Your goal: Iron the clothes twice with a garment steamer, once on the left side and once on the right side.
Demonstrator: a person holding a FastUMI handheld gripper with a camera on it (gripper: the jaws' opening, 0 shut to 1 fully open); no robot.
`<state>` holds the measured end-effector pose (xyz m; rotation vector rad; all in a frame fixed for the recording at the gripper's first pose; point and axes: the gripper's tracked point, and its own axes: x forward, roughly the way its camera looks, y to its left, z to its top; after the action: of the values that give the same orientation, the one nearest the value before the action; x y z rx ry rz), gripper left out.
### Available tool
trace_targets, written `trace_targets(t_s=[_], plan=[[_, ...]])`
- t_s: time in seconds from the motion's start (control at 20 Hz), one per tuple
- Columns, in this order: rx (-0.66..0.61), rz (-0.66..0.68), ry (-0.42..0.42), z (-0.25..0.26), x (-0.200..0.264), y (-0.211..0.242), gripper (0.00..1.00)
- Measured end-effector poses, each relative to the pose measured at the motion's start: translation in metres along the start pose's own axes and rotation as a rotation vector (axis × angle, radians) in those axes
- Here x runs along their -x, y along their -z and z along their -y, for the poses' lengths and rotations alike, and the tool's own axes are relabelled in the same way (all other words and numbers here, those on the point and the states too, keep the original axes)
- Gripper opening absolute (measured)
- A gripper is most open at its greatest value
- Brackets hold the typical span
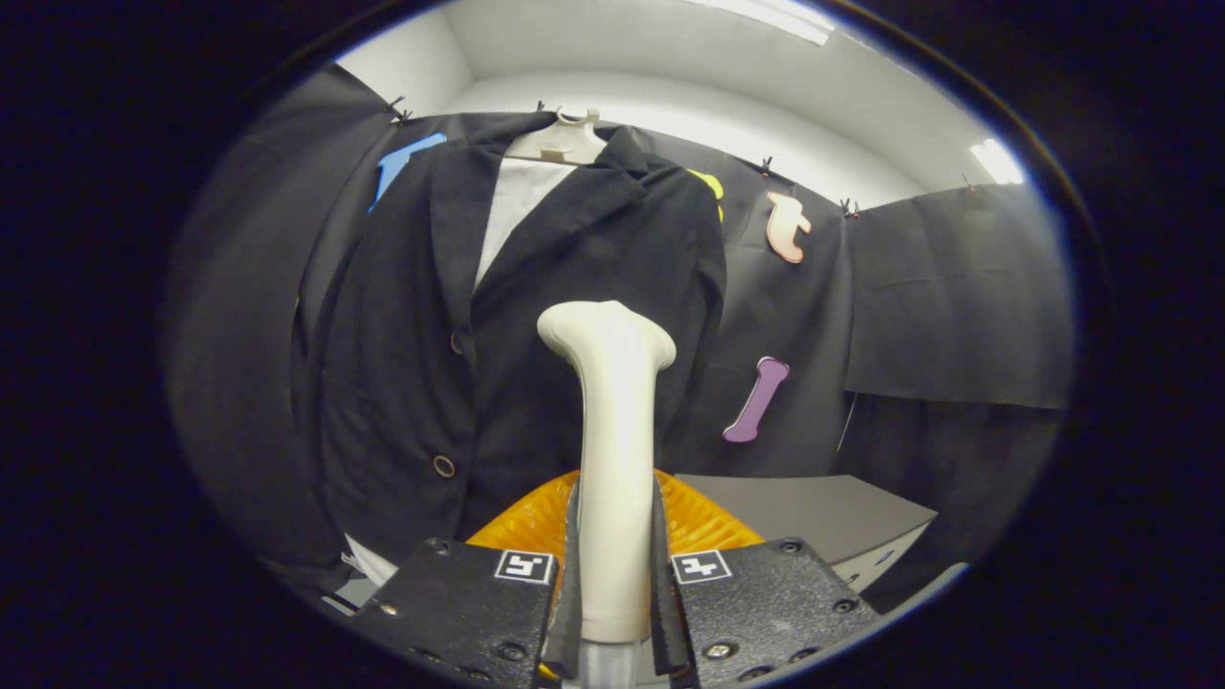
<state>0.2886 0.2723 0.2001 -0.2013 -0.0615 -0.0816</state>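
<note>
A cream-white garment steamer (614, 450) stands upright between my fingers, its handle pinched by both of them. My gripper (614, 565) is shut on that handle. The steamer's wide head (607, 335) sits in front of the right half of a dark jacket (536, 325). The jacket hangs on a pale hanger (560, 144) over a white shirt (514, 206), against the booth's black wall. Two buttons (443, 466) run down the jacket's front, left of the steamer. The steamer's head looks close to the cloth, but contact cannot be judged.
An orange ribbed object (536, 522) lies just beyond my fingers, behind the steamer's handle. A grey table top (813, 507) stretches to the right under the black cloth wall (957, 306). The white ceiling (689, 67) shows above.
</note>
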Motion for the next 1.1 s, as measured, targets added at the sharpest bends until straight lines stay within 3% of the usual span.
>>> trace_targets(t_s=[0.3, 0.65, 1.1], plan=[[0.038, -0.115, -0.031, -0.015, 0.019, 0.071, 0.32], [0.079, -0.154, -0.033, -0.025, 0.035, 0.110, 0.32], [0.093, -0.355, -0.080, -0.037, 0.053, 0.198, 0.32]])
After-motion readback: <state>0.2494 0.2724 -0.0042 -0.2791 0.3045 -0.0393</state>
